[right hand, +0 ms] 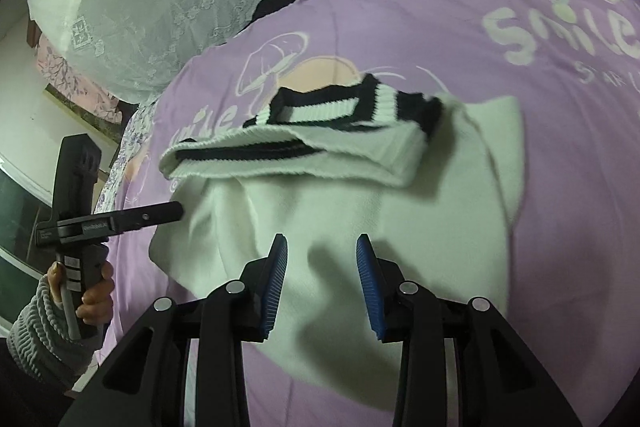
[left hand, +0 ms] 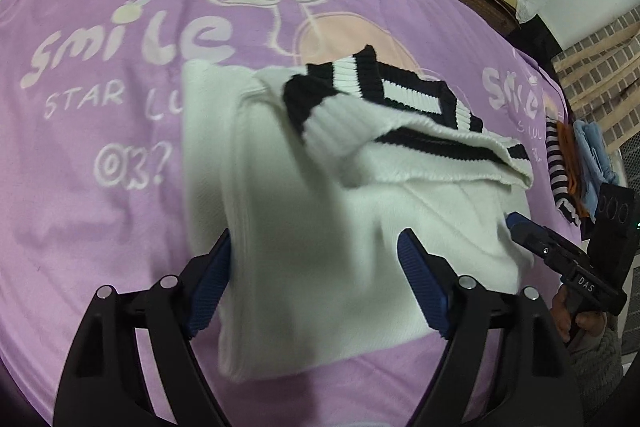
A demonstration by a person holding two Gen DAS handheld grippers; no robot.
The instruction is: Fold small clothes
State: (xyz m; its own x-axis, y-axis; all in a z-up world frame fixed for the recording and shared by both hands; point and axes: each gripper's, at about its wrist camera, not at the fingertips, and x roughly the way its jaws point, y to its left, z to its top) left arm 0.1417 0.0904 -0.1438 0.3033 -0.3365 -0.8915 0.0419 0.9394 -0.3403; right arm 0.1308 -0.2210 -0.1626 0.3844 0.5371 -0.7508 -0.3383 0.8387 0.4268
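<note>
Both grippers, left gripper wide and right gripper narrower, gape empty over white sweater; only left cam shows clothes pile, frame right.

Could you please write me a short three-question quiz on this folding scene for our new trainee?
1. True or false: the left gripper has its fingers pressed on the white sweater.
2. What does the sweater lie on? A) bare wood B) purple blanket C) a chair
3. Which colour are the stripes on the sweater's trim?

Key: 1 false, both grippers are open above it; 2 B; 3 black.
</note>
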